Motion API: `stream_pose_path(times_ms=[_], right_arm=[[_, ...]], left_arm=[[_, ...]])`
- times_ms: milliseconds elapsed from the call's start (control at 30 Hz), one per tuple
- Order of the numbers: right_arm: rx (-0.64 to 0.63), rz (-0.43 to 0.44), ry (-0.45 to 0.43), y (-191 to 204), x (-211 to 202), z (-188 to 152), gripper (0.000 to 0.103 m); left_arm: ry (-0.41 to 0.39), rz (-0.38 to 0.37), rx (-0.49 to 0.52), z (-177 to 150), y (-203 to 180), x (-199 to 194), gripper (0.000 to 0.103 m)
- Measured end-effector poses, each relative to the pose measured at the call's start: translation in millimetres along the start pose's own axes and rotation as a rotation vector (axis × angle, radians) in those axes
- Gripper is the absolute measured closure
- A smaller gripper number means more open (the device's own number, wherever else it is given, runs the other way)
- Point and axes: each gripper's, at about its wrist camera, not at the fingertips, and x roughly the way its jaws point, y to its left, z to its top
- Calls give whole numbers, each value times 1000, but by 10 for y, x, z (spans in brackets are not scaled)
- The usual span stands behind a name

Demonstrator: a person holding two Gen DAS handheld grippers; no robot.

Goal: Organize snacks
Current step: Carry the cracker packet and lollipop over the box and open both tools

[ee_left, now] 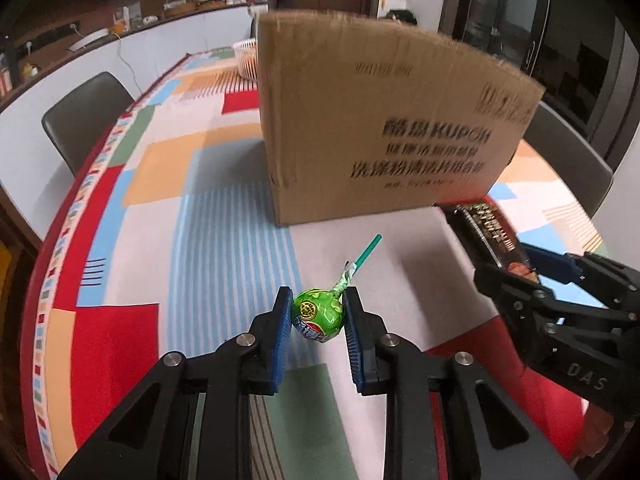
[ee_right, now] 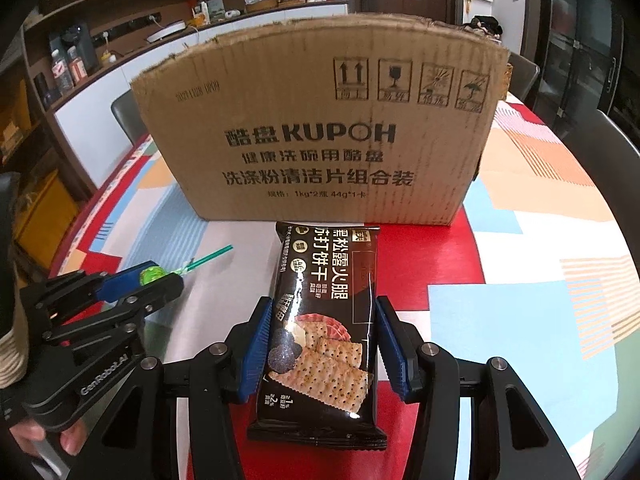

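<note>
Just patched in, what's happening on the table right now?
A person is sorting snacks with a handheld gripper in each hand. The left gripper has its fingers closed on a green lollipop, stick pointing toward the cardboard box. The right gripper holds a black cracker pack lengthwise between its fingers, just in front of the box. Neither snack is in the box yet.

Both grippers, left gripper and right gripper, have black linkage arms with silver round pivot screws, ribbed blue pads, white lettering, and a cream ribbed sleeve.
</note>
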Motion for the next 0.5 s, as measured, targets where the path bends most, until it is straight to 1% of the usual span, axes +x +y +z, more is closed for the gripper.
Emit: stream_pose_path(times_ms=[67,200,500], right_arm=[[1,6,-12,-13,-91,10,52],[12,26,-45,-45,-289,4,52],[10,19,-167,-76,-753,60,52]], left_arm=[[-20,-6,-6,18,-27,-114,77],[-70,11,-6,59,-89,-359,77],[-178,56,-9,174,-193,-791,77]])
